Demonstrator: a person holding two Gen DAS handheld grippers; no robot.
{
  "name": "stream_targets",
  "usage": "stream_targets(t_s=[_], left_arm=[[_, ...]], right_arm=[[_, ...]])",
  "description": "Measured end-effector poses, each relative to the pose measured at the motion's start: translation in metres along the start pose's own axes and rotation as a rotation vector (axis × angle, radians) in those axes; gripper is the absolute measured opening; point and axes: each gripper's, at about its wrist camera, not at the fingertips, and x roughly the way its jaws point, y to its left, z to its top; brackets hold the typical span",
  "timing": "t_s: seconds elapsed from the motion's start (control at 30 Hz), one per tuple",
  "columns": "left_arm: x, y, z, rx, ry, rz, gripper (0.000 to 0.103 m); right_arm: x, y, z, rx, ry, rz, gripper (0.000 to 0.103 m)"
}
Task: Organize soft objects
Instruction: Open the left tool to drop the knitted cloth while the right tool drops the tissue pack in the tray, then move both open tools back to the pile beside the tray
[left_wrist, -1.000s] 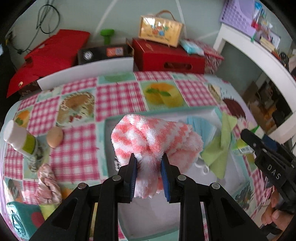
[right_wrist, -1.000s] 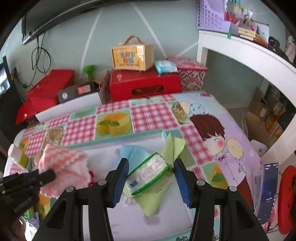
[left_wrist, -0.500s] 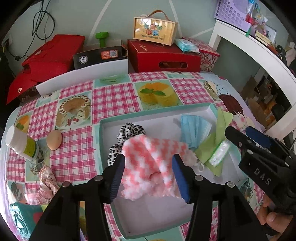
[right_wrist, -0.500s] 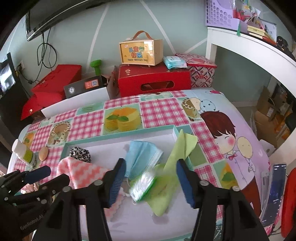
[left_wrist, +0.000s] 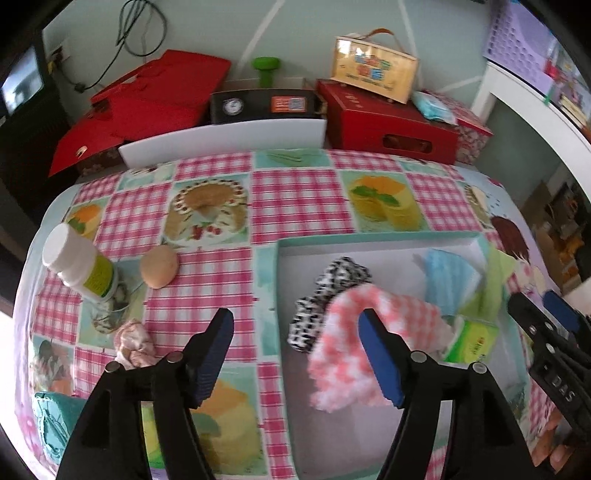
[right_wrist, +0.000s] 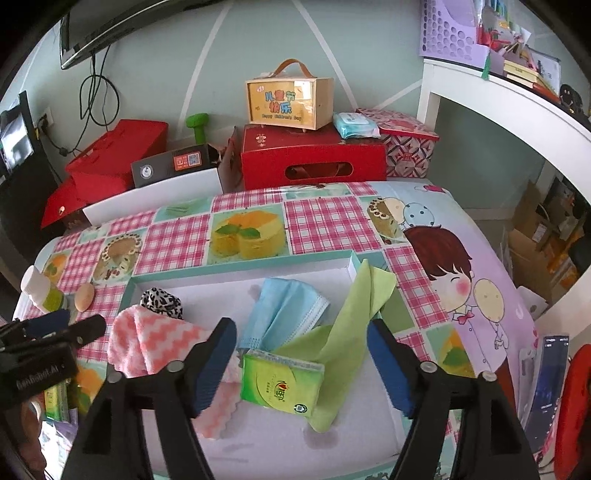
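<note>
A pink-and-white fluffy towel (left_wrist: 373, 332) and a green tissue packet (right_wrist: 282, 386) lie released inside the shallow teal-rimmed white tray (right_wrist: 240, 267). Left tongs (left_wrist: 297, 356) and right tongs (right_wrist: 303, 363) have just been opening and hold nothing. Best now: lift clear without snagging cloth, then fetch the pink crumpled fabric (left_wrist: 135, 343) from the checked surface (left_wrist: 295, 195).

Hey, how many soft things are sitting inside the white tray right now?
5: leopard-print scrunchie at the far left, pink-and-white towel in front of it, blue face mask mid-tray, green cloth draped over the right rim, green tissue pack nearest. More may hide underneath.
</note>
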Motion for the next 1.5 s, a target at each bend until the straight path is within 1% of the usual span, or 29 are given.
stream_targets(t_s=[0.03,0.07,0.13,0.17,0.27,0.33,0.37,0.63,0.77,0.87,1.0,1.1,1.17,1.3,1.5], left_arm=[[0.002,0.005,0.000,-0.013,0.003,0.011,0.081],[0.004,0.009,0.000,-0.026,0.003,0.022,0.090],[0.007,0.016,-0.001,-0.049,0.004,0.041,0.092],[0.010,0.020,-0.001,-0.062,0.009,0.051,0.092],[0.021,0.032,-0.003,-0.104,0.037,0.073,0.093],[0.025,0.037,-0.004,-0.124,0.048,0.076,0.097],[0.026,0.040,-0.004,-0.134,0.048,0.075,0.102],[0.026,0.055,-0.004,-0.187,0.056,0.048,0.102],[0.016,0.072,-0.002,-0.220,0.033,0.046,0.102],[0.007,0.088,-0.001,-0.251,0.011,0.067,0.102],[-0.005,0.114,-0.002,-0.306,-0.016,0.113,0.102],[-0.015,0.134,-0.006,-0.355,-0.038,0.143,0.102],[-0.019,0.144,-0.008,-0.378,-0.048,0.156,0.102],[-0.024,0.162,-0.015,-0.433,-0.063,0.165,0.102],[-0.032,0.171,-0.020,-0.474,-0.089,0.167,0.102]], right_arm=[[0.001,0.000,0.000,-0.001,0.003,-0.001,0.086],[0.002,0.001,-0.001,-0.003,0.005,-0.004,0.089],[0.003,0.002,-0.001,-0.007,0.006,-0.008,0.097],[0.003,0.001,-0.001,-0.003,0.003,-0.009,0.103],[0.004,0.000,-0.001,0.015,-0.003,0.002,0.103],[0.004,0.000,-0.001,0.019,-0.004,0.003,0.103],[0.004,0.001,-0.001,0.015,-0.003,0.000,0.103],[0.005,0.005,-0.001,-0.001,-0.002,0.003,0.103],[0.005,0.006,0.000,-0.002,-0.004,0.000,0.103],[0.002,0.007,0.001,0.004,-0.018,0.002,0.103],[-0.003,0.011,0.004,0.011,-0.041,0.024,0.103],[-0.007,0.021,0.007,0.002,-0.060,0.060,0.103],[-0.006,0.034,0.007,-0.021,-0.057,0.110,0.103],[-0.006,0.064,0.006,-0.089,-0.049,0.165,0.103],[-0.008,0.102,-0.001,-0.173,-0.043,0.240,0.103]])
